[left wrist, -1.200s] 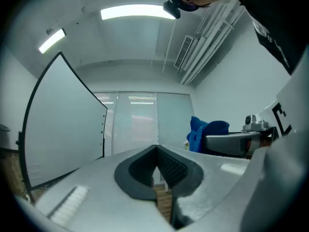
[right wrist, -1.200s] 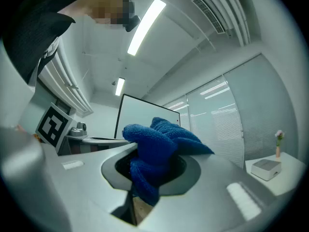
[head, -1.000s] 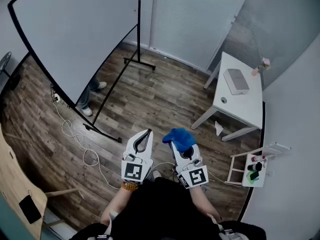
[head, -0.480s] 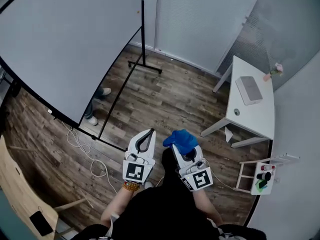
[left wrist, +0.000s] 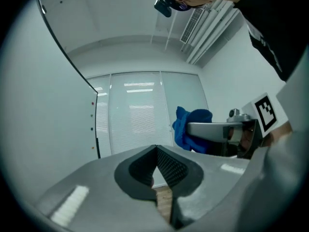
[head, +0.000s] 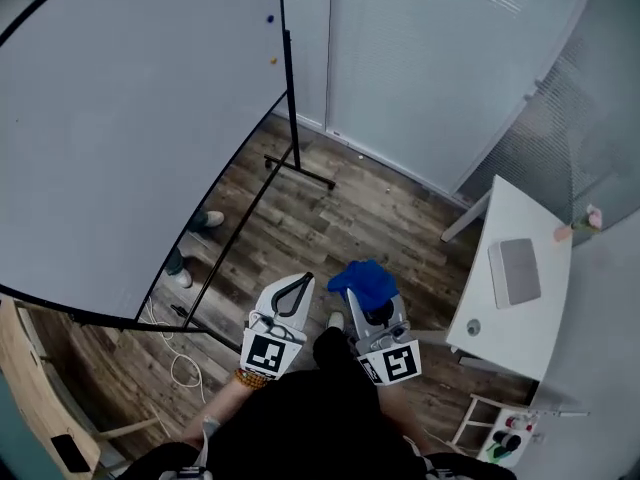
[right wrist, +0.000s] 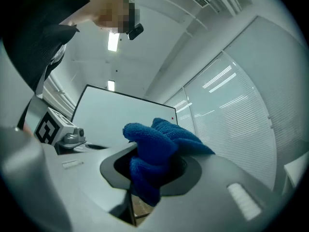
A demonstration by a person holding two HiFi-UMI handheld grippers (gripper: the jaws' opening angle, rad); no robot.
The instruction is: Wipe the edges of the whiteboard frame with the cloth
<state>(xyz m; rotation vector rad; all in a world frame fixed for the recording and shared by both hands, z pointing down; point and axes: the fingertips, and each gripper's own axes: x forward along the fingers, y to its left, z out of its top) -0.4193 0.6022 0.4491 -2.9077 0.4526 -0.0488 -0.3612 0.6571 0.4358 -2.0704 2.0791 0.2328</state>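
Two grippers face the whiteboard frame (head: 284, 28): right gripper (right wrist: 153, 170) pinches the soft, limp-looking blue cloth (right wrist: 157, 146) mid-bunch, left gripper (left wrist: 157, 150) closed, empty.

White tabletop (head: 522, 340) at right, grey box (head: 515, 271) and small round cap (head: 473, 327) on it. Down on wood floor (head: 360, 203): white cable (head: 183, 368), two shoes (head: 208, 220). Bottle rack (head: 505, 438) bottom right.

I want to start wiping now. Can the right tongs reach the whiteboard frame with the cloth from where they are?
Probably, after a reach forward and left. The right tongs grip the cloth, and nothing stands between them and the whiteboard frame; the shut, empty left tongs sit beside them.
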